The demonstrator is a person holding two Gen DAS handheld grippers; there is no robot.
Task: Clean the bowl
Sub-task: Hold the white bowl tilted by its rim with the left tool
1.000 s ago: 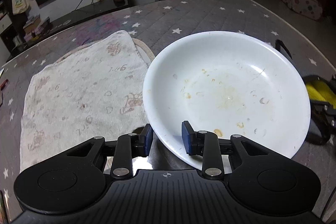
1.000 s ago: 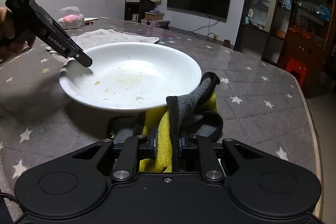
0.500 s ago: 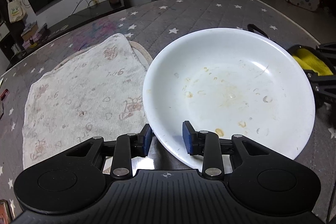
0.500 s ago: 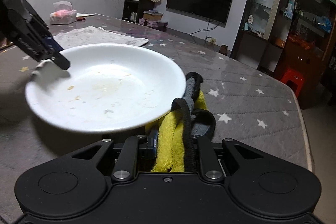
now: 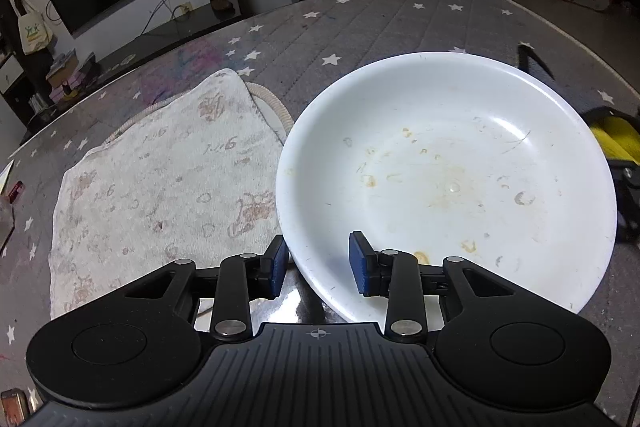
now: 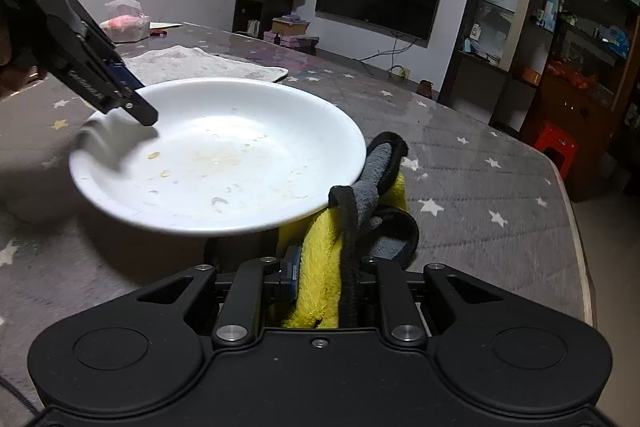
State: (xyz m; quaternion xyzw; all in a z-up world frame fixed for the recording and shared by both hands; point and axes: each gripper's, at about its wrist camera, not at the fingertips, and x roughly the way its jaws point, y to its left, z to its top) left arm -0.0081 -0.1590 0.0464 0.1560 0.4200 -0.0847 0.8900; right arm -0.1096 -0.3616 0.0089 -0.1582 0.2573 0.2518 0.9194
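One soiled bowl, two tongs, two cloths

The left tongs [image 5: 318,263] grip the raised white bowl [image 5: 448,179] by its rim above the surface [image 5: 400,23]; the right tongs [image 6: 326,279] clench one yellow-grey cloth [image 6: 320,267]; one stained towel [image 5: 160,183] lies beside.

The bowl [image 5: 448,179] is white, wide and shallow, its inside flecked with dried yellow-brown food specks. It is tilted and appears raised off the grey star-patterned surface [image 5: 380,23]. A yellow-and-grey cloth [image 6: 352,227] is bunched just beside the bowl's rim.

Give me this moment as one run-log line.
left gripper: astride bowl rim, grip unclear | right gripper: shut on yellow-grey cloth | bowl: lifted, tilted, food residue inside | wiping: not started
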